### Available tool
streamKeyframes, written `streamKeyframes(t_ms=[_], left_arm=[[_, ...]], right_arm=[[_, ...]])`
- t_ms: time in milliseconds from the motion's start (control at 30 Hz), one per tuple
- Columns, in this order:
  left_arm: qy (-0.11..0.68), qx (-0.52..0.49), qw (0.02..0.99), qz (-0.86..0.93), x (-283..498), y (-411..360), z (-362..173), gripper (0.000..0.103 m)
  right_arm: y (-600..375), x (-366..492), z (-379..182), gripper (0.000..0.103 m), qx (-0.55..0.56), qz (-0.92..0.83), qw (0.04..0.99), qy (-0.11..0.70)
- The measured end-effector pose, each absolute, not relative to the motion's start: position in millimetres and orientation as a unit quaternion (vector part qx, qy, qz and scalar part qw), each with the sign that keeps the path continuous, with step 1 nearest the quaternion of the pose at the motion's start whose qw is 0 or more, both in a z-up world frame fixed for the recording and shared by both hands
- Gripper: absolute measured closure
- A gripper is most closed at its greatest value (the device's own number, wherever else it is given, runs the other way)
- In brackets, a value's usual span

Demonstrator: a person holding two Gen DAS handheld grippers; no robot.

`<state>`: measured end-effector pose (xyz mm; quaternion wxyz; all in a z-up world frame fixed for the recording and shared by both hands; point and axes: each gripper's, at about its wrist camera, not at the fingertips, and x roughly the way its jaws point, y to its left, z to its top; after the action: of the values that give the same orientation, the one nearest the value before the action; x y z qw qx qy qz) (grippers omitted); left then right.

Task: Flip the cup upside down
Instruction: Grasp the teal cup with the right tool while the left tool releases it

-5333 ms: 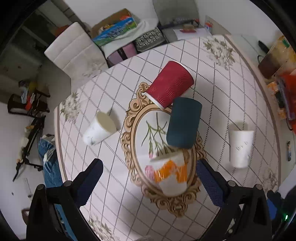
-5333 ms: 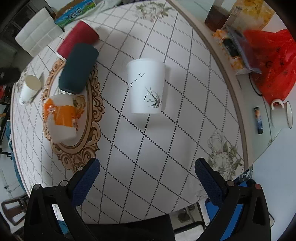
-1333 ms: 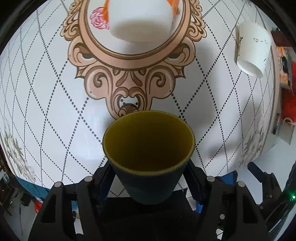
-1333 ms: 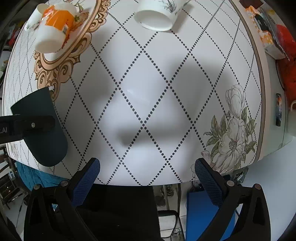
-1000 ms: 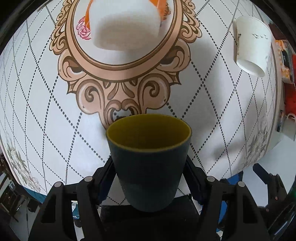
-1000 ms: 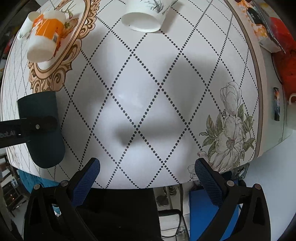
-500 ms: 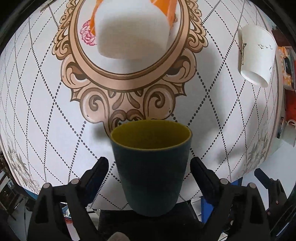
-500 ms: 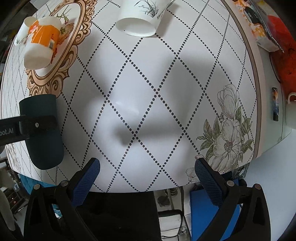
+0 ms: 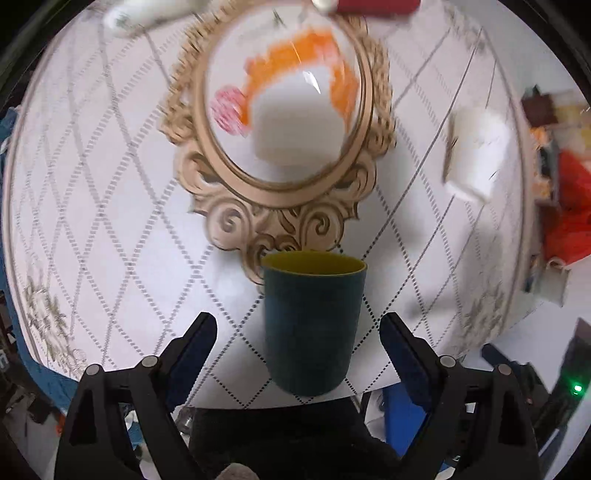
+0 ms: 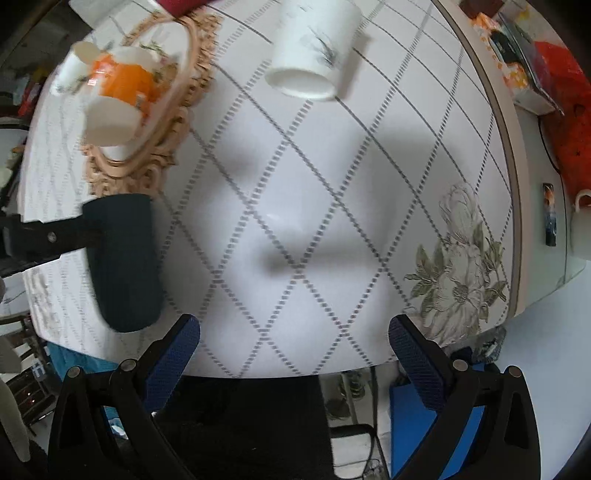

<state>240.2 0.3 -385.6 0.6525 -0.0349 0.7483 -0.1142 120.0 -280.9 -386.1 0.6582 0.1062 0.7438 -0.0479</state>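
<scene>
The dark teal cup with a yellow inside stands upright near the table's front edge, between the fingers of my left gripper. The jaws are spread wide and do not touch it. The cup also shows in the right wrist view, with a left gripper finger beside it. My right gripper is open and empty over the bare tablecloth.
An orange-and-white cup lies on the oval gold medallion. A white cup with a plant print lies on its side at the right. A red cup is at the far edge. Red bag and clutter lie beyond the table's right rim.
My left gripper has opened, let go of the teal cup and pulled back from it. The cup now stands alone on the table. The right gripper stays open.
</scene>
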Motion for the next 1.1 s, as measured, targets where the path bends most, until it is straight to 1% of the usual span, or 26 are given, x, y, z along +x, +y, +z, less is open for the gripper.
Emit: streamKeyframes(t_ms=[100, 233, 333, 433, 467, 667, 867, 1100], left_arm=[[0.725, -0.038, 0.681, -0.096, 234, 29, -359, 0.013], [0.708, -0.036, 0.703, -0.058, 218, 68, -345, 0.013], [0.711, -0.042, 0.702, -0.027, 204, 88, -353, 0.013], [0.72, -0.06, 0.691, -0.002, 190, 104, -371, 0.013], [0.722, -0.064, 0.688, 0.004, 187, 108, -375, 0.013], [0.731, -0.08, 0.677, 0.02, 173, 126, -394, 0.013], [0.733, -0.078, 0.676, 0.016, 169, 130, -399, 0.013], [0.732, -0.069, 0.678, 0.011, 169, 127, -403, 0.013]], right_arm=[[-265, 124, -375, 0.0, 0.121, -0.024, 0.669, 0.733], [-237, 135, -370, 0.001, 0.13, 0.006, 0.676, 0.725], [-218, 142, -372, 0.004, 0.133, 0.021, 0.678, 0.723], [-205, 151, -377, 0.014, 0.139, 0.034, 0.675, 0.724], [-201, 154, -380, 0.02, 0.142, 0.038, 0.672, 0.725], [-184, 163, -392, 0.033, 0.146, 0.048, 0.663, 0.733], [-173, 164, -397, 0.041, 0.142, 0.052, 0.658, 0.738], [-172, 164, -393, 0.042, 0.141, 0.05, 0.66, 0.736]])
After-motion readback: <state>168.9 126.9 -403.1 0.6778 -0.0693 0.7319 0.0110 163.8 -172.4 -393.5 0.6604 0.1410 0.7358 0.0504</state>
